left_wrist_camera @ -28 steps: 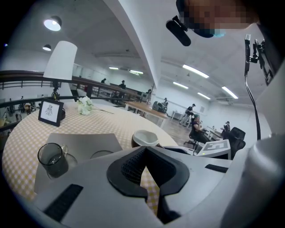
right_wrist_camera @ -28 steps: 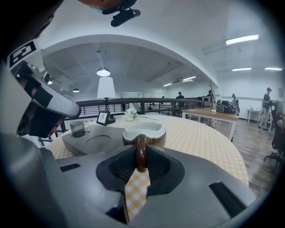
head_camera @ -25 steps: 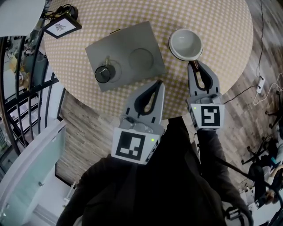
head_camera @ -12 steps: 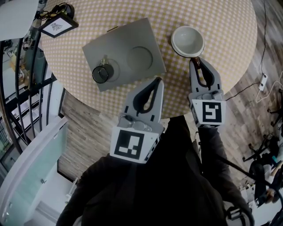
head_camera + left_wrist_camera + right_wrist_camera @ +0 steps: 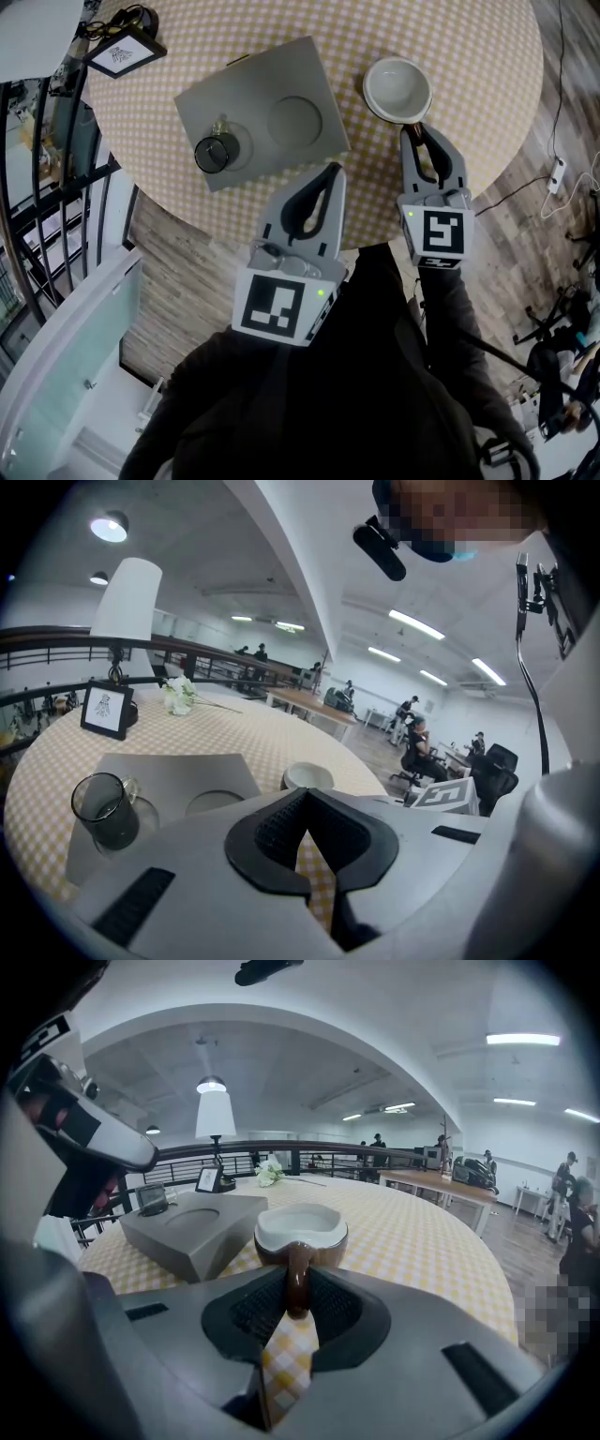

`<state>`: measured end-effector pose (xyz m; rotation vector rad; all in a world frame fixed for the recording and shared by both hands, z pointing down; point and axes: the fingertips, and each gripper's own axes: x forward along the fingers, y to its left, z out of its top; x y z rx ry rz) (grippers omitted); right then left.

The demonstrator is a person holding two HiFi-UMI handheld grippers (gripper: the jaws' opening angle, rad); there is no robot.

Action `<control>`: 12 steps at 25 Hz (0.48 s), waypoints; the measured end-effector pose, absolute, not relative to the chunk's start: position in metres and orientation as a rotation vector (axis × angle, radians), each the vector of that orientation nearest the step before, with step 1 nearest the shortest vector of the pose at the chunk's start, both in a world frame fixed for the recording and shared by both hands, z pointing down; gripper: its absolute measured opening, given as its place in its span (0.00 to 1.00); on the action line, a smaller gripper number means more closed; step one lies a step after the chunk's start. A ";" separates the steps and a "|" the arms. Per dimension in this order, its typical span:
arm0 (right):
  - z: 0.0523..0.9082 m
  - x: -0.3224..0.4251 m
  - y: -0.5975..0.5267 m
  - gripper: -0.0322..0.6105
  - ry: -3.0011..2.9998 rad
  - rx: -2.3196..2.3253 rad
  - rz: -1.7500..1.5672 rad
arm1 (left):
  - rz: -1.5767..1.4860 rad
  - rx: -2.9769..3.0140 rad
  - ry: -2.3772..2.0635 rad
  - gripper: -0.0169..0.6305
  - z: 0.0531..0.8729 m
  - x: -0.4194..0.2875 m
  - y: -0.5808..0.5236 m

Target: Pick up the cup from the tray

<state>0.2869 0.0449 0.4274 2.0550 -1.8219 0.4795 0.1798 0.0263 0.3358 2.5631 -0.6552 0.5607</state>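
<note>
A brown cup [image 5: 397, 89] with a white inside stands on the checked table [image 5: 469, 56], just right of the grey tray [image 5: 246, 89]. My right gripper [image 5: 413, 131] is shut on the cup's handle, which shows between the pads in the right gripper view, below the cup [image 5: 300, 1230]. The tray [image 5: 178, 1232] has one empty round recess [image 5: 294, 122]. A dark glass mug [image 5: 214, 155] sits in the tray's other recess. My left gripper [image 5: 332, 172] hangs over the table's near edge, shut with nothing in it, short of the tray [image 5: 164, 771] and the mug [image 5: 103, 810].
A framed picture [image 5: 125, 52] stands at the table's far left, with flowers [image 5: 178, 696] and a lamp [image 5: 127, 597] behind it. A black railing [image 5: 47, 187] runs along the left. The round table's edge curves just under both grippers.
</note>
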 end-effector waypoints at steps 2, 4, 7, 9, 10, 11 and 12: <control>0.430 0.288 0.048 0.13 -1.806 2.051 0.490 | 0.558 2.566 -0.657 0.03 0.334 0.180 0.028; 0.431 0.288 0.047 0.13 -1.804 2.044 0.478 | 0.556 2.568 -0.660 0.03 0.333 0.180 0.030; 0.433 0.288 0.046 0.13 -1.797 2.035 0.470 | 0.551 2.571 -0.669 0.03 0.331 0.179 0.031; 0.433 0.288 0.047 0.17 -1.792 2.034 0.480 | 0.548 2.577 -0.678 0.04 0.329 0.177 0.032; 0.433 0.287 0.049 0.21 -1.793 2.035 0.489 | 0.546 2.580 -0.681 0.04 0.327 0.177 0.034; 0.432 0.287 0.051 0.24 -1.797 2.036 0.497 | 0.544 2.581 -0.685 0.04 0.325 0.176 0.036; 0.431 0.286 0.053 0.24 -1.801 2.037 0.499 | 0.543 2.582 -0.688 0.04 0.323 0.175 0.038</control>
